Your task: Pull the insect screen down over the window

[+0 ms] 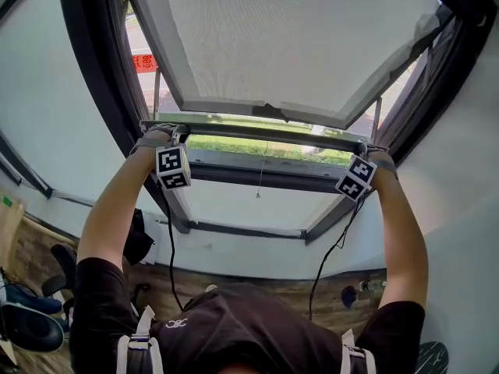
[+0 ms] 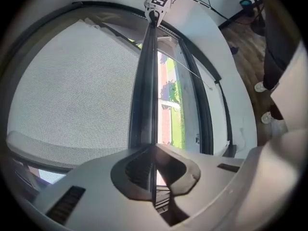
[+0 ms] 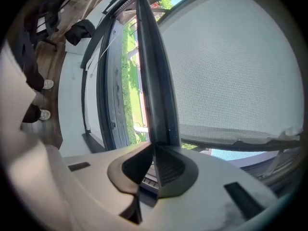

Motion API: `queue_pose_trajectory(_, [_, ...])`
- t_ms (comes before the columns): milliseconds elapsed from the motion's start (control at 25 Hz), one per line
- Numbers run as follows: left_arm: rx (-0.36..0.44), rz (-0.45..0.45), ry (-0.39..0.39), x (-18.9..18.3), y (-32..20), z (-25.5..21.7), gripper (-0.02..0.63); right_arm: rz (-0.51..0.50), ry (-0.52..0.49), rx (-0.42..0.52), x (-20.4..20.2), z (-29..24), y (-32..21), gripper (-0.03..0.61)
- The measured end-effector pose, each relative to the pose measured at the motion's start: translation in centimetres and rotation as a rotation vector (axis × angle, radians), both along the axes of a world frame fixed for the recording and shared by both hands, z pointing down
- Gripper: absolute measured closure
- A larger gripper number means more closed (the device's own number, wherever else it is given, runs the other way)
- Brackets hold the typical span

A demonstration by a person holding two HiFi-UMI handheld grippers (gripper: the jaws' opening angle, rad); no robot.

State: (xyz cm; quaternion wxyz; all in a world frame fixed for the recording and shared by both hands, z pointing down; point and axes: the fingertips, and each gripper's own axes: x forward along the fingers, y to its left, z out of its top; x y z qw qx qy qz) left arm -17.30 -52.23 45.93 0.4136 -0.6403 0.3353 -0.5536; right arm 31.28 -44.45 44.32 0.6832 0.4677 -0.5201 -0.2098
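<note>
Seen from above the person's head, both arms reach up to a window in the upper half of the frame. The insect screen (image 1: 296, 45), a pale grey mesh, fills the top centre and ends in a dark pull bar (image 1: 265, 133) that runs across the middle of the frame. Below the bar a strip of the opening is uncovered, with green lawn showing above the dark window frame (image 1: 257, 174).

The left tongs (image 1: 176, 133) grip the bar near its left end, and the right tongs (image 1: 365, 151) grip it near its right end. Each gripper view looks along the bar and shows the tongs pinched tight on it. The hold at both ends probably keeps the bar level so that the mesh comes down evenly rather than skewing in its side tracks.

A thin cord (image 1: 258, 179) hangs from the middle of the bar, untouched. The wooden floor (image 1: 257, 287) lies far below, at the bottom of the frame. The screen looks mostly lowered, with the last stretch yet to be covered.
</note>
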Motion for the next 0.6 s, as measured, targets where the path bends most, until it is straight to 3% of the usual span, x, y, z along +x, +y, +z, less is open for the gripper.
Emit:
queue_pose_trajectory(360, [-0.075,-0.022,-0.008,0.0,0.0,4.8,0.586,0.015,-0.01,-0.021,0.0,4.5,0.1,0.55])
queue_pose_trajectory(600, [-0.142,-0.048,-0.028,0.1,0.1,9.2,0.586,0.036,-0.013,-0.092,0.2,8.8,0.1,0.549])
